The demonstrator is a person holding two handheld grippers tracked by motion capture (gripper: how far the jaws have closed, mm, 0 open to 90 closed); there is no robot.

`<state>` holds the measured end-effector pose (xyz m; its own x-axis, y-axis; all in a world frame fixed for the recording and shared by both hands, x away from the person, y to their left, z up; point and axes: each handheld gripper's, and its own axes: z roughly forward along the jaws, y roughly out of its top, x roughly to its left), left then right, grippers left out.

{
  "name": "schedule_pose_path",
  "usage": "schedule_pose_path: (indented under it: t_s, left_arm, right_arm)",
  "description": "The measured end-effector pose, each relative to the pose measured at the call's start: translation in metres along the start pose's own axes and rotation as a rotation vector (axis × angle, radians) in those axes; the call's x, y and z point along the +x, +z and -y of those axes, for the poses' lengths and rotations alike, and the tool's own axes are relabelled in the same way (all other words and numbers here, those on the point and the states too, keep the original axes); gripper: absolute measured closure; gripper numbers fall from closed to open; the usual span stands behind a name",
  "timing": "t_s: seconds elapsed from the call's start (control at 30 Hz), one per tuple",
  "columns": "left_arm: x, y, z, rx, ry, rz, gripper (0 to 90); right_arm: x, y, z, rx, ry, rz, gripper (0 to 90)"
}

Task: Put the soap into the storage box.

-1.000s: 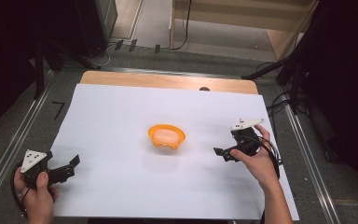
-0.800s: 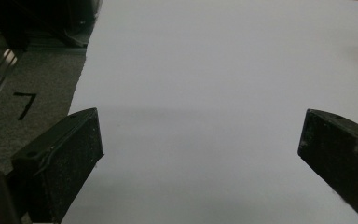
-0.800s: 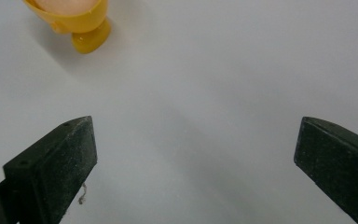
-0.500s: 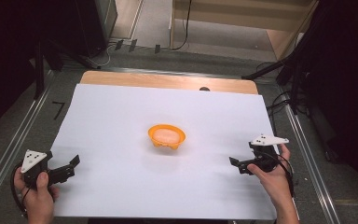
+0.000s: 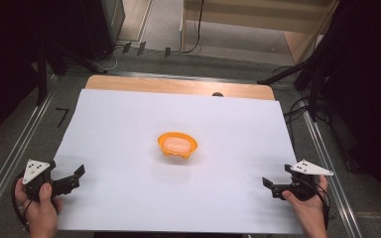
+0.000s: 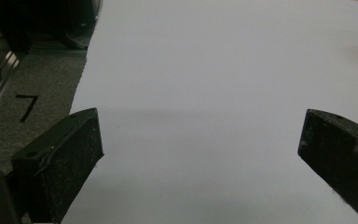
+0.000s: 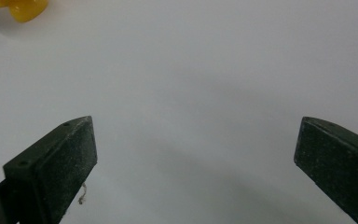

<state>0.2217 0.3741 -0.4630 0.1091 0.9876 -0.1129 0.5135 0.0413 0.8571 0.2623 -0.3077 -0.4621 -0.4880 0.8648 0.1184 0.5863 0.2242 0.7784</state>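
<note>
An orange bowl (image 5: 177, 145) stands in the middle of the white sheet (image 5: 129, 119), with something pale inside it. Its yellow-orange base (image 7: 21, 8) peeks into the top left corner of the right gripper view. My left gripper (image 5: 74, 178) rests at the sheet's near left corner, held in a hand, jaws wide apart and empty (image 6: 200, 140). My right gripper (image 5: 270, 186) sits low at the near right, also in a hand, open with nothing between its jaws (image 7: 193, 144). Both are far from the bowl.
The white sheet covers a wooden table whose bare far edge (image 5: 178, 85) shows. Metal rails (image 5: 10, 158) run along both sides. Grey floor with a black mark (image 6: 26, 105) lies left of the sheet. Cables and dark stands (image 5: 307, 84) are at the back right.
My right gripper has drawn back toward the near right corner of the sheet and come down low. The left gripper and the bowl have stayed put.
</note>
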Motion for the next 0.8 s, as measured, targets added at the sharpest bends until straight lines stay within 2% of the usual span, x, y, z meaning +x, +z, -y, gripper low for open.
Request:
schedule_pose_path:
  t_s: [0.23,0.37,0.63,0.8]
  left_arm:
    - [0.0,0.0,0.0,-0.001,0.001,-0.001,0.2]
    - [0.0,0.0,0.0,-0.002,0.001,-0.002,0.1]
    - [0.0,0.0,0.0,-0.006,0.001,-0.004,0.2]
    - [0.0,0.0,0.0,-0.002,0.001,-0.005,0.1]
  right_arm:
    - [-0.01,-0.018,0.019,-0.047,0.01,0.047,0.0]
    - [-0.015,-0.026,0.03,-0.067,0.034,0.069,0.0]
    - [-0.024,-0.035,0.05,-0.098,0.077,0.081,0.0]
    - [-0.025,-0.04,0.054,-0.126,0.09,0.085,0.0]
